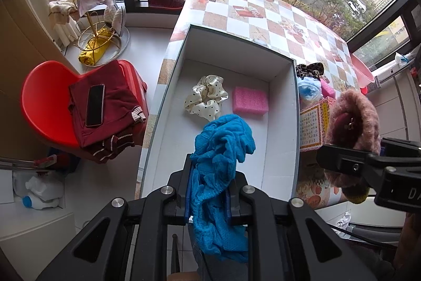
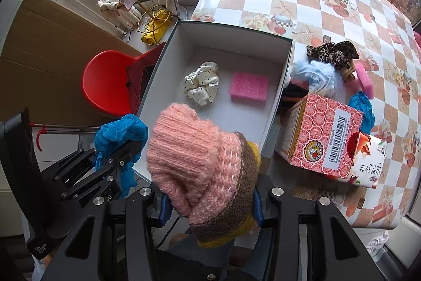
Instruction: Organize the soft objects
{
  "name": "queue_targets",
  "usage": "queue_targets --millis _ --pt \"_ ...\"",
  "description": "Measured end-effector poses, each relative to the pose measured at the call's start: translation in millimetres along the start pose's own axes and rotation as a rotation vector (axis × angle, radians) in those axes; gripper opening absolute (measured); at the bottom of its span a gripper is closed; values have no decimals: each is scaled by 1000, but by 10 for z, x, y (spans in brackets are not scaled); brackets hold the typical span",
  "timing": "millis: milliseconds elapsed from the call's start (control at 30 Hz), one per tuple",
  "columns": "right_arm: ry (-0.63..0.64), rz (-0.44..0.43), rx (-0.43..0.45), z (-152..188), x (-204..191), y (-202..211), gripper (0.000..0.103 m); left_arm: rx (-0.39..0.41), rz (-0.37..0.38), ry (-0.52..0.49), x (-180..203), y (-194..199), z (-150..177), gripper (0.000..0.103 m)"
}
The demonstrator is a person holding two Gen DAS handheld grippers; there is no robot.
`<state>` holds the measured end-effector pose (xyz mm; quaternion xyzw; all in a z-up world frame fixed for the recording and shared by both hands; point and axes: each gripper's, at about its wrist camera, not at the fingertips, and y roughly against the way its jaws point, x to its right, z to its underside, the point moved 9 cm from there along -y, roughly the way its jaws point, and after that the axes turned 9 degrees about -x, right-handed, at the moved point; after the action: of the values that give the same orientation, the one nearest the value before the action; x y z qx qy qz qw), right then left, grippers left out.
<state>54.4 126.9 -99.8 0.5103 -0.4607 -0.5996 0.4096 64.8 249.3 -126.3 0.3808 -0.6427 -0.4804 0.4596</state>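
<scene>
**Both grippers loaded above the white box**

The left gripper has its jaws pinched tight on a crumpled bright-blue mesh cloth, which bulges up past the fingertips and hangs down below them. It sits over the near end of the open white rectangular cardboard box that rests on the table with the orange-and-white checked oilcloth.

The right gripper clamps a chunky knitted hat in pink, brown and mustard wool; its jaws stand partly apart with the wool squeezed between the blue pads. The hat hovers at the box's near edge, just beside the left gripper.

Inside the box lie a cream satin scrunchie with black dots and, just beside it, a pink rectangular foam sponge, apart from each other.

On the table to the right of the box sit a leopard-print scrunchie, a pale-blue fluffy puff, a second pink sponge, another blue cloth and a red-patterned carton.

A red plastic chair to the left of the table holds folded dark-red clothing with a black phone on top.
</scene>
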Motion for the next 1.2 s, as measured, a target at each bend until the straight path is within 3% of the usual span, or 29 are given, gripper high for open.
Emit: queue_targets --millis 1200 --pt "-56 -26 -35 130 126 -116 47 -7 6 1 -3 -71 50 20"
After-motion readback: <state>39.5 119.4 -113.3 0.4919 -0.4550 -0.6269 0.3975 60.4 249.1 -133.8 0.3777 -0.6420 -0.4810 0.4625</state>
